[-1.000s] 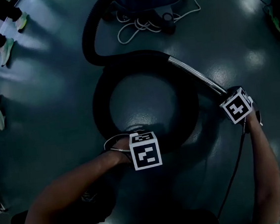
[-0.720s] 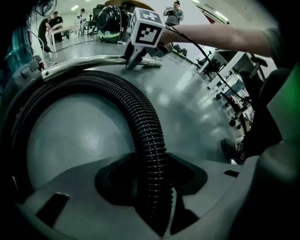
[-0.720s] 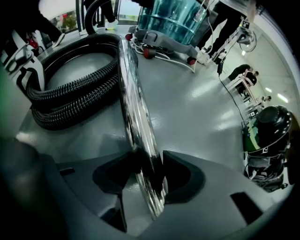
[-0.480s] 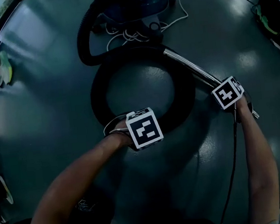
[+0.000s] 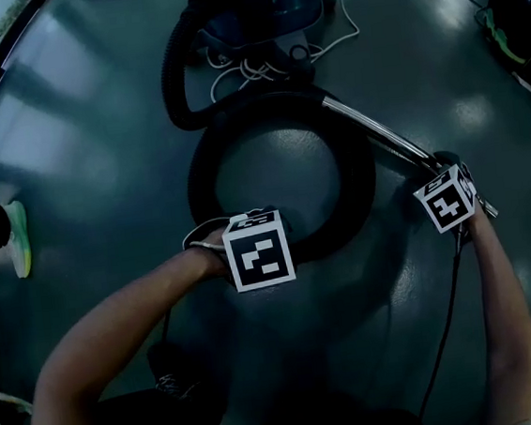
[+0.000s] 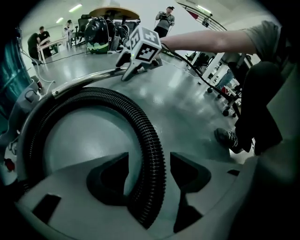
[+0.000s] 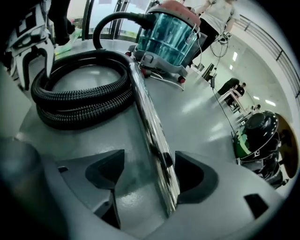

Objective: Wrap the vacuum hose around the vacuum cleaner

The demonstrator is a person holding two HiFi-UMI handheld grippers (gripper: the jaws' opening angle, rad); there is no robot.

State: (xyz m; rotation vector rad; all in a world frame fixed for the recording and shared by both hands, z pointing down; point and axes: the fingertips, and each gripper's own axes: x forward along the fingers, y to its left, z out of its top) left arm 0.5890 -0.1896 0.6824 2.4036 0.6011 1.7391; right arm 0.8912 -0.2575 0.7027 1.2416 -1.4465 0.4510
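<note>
Black ribbed vacuum hose [image 5: 355, 183] lies coiled in a ring on the glossy grey floor [image 5: 99, 158], just in front of the teal-bodied vacuum cleaner [image 5: 262, 0], toward which one end curves up. We see the near arc of the coil passing between the jaws of the left gripper [image 6: 149, 169], which are opening, with neither pad pressing on the ribs. A chrome wand [image 5: 380, 133] runs from the coil to the right gripper [image 7: 149, 172], whose jaws are likewise opening around it. White cord [image 5: 250, 67] lies looped beside the cleaner.
</note>
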